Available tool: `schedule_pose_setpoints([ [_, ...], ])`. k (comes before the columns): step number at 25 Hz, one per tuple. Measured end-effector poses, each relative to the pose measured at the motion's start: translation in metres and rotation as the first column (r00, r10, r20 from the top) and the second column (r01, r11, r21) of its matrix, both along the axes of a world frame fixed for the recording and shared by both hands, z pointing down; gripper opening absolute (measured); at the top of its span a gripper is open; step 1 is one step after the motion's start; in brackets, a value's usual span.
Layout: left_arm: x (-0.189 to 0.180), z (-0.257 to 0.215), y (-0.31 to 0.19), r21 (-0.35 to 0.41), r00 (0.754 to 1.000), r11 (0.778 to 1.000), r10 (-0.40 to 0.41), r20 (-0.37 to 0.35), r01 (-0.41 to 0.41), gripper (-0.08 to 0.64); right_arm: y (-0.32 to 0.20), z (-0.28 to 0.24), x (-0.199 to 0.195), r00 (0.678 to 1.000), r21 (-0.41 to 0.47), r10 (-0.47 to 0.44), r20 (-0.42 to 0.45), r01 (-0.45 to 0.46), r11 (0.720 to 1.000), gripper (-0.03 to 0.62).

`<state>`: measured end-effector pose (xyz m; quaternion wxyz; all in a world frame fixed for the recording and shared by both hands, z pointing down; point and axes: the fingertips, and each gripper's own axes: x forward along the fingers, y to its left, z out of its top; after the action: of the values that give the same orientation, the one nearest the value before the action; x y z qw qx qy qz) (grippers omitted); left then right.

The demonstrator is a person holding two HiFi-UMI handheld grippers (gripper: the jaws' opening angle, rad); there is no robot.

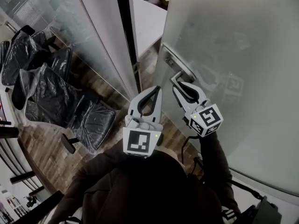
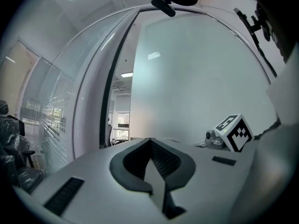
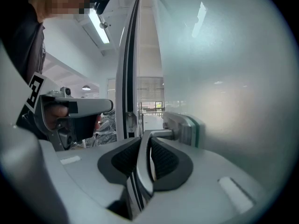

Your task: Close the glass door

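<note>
Frosted glass door (image 1: 243, 55) fills the right of the head view. It stands ajar, its free edge a little apart from the black door frame (image 1: 125, 31).

Nearest the camera, a person's dark sleeve (image 1: 212, 157) runs out to the right gripper (image 1: 180, 80). Its jaws are closed part-way on the brushed-metal lever handle (image 1: 183, 73). The right gripper view shows that bar pinched upright between the ribbed pads (image 3: 161, 155), just short of its metal mount on the glass.

The left gripper (image 1: 153, 91) hangs just beside it, in front of the gap. Its jaws are pressed together with nothing between them, and it touches neither door nor frame.

Past the door edge, a strip of wooden floor (image 1: 147, 62) and a white table (image 1: 147, 22) show through the opening. Further left, behind a clear glass partition (image 1: 98, 31), sit plastic-wrapped black chairs (image 1: 46, 92).

The door looks like a heavy, rigid pane that will swing slowly and carry momentum once moving. Its face is smooth and offers the pads no purchase, so the lever is the only sound place to hold, and the grip already sits there. The metal bar is slick, so a firm squeeze near the mount should keep it from sliding. Glass is brittle at its edge, so the last part of the swing calls for easing the door into the frame, not letting it slam.
</note>
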<state>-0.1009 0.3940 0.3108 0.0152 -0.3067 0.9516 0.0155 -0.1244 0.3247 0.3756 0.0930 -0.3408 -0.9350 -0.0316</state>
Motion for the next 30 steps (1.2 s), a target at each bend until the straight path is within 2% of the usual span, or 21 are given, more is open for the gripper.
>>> schedule_pose_setpoints([
  [6, 0.005, 0.018, 0.022, 0.016, 0.998, 1.0, 0.011, -0.054, -0.01, -0.003, 0.018, -0.001, 0.008, 1.0, 0.0, -0.017, 0.001, 0.017, 1.0, 0.066],
  [14, 0.024, 0.022, 0.025, 0.004, 0.999, 1.0, -0.016, -0.047, 0.017, -0.003, 0.037, 0.004, 0.034, 0.999, 0.0, -0.052, 0.001, 0.052, 0.999, 0.066],
  [30, 0.062, -0.002, 0.042, -0.057, 0.995, 0.994, -0.097, -0.017, 0.096, -0.003, 0.071, -0.001, 0.073, 0.993, -0.007, -0.119, -0.013, 0.119, 0.993, 0.066],
])
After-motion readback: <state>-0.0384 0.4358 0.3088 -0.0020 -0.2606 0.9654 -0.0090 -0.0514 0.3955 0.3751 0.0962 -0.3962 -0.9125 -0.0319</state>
